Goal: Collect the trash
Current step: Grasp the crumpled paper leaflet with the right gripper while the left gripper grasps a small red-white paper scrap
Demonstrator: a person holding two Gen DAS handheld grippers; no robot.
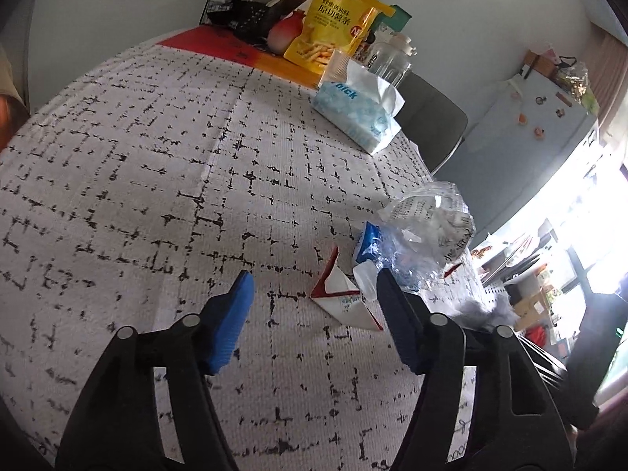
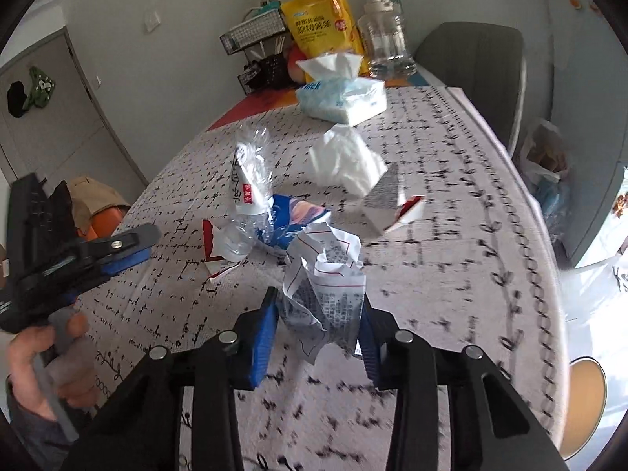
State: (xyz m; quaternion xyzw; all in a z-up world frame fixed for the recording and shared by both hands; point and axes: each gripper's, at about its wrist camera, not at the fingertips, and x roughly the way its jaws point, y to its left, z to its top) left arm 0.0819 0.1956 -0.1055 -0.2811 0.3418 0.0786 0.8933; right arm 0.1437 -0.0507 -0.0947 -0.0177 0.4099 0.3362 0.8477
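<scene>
On the patterned desk (image 2: pixel 451 235), from left to right, the left gripper (image 1: pixel 314 294) is held with fingers parted beside a torn red-and-white carton (image 1: pixel 341 298), while crumpled printed paper (image 2: pixel 325 286) is pinched between the right gripper's (image 2: pixel 320 310) narrowed fingers.

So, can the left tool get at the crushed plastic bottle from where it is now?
Probably yes: the left tool is open, the crushed plastic bottle lies just ahead beside its right finger, and only the torn carton lies nearby.
</scene>
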